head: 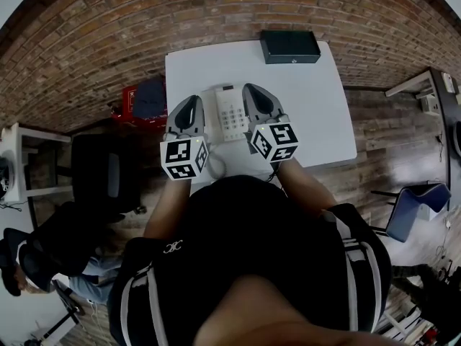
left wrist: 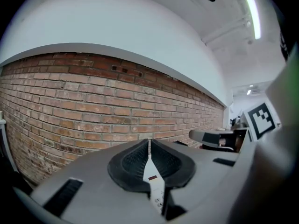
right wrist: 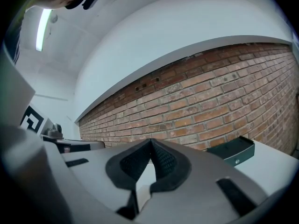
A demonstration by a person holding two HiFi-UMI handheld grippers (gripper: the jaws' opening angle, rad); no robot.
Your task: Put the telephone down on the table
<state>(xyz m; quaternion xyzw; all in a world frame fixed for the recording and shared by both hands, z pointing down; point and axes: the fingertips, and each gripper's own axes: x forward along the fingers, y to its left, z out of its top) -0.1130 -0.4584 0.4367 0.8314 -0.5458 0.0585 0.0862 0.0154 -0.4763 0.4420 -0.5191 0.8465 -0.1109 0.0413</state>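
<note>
A white telephone (head: 232, 112) with a keypad lies flat on the white table (head: 317, 114), near its front edge. My left gripper (head: 193, 101) hovers just left of it and my right gripper (head: 249, 88) just right of it, both pointing toward the brick wall. In the left gripper view the jaws meet at the tips (left wrist: 149, 141), and a sliver of the telephone (left wrist: 155, 181) shows below through the gap behind them. The right gripper (right wrist: 150, 140) is likewise shut with nothing in it. Neither one touches the telephone.
A black box (head: 289, 46) sits at the table's far edge against the brick wall, also seen as the dark box (right wrist: 232, 150). A red item (head: 130, 98) lies on the floor left of the table, a black chair (head: 101, 171) stands nearer, and a blue chair (head: 414, 202) is at the right.
</note>
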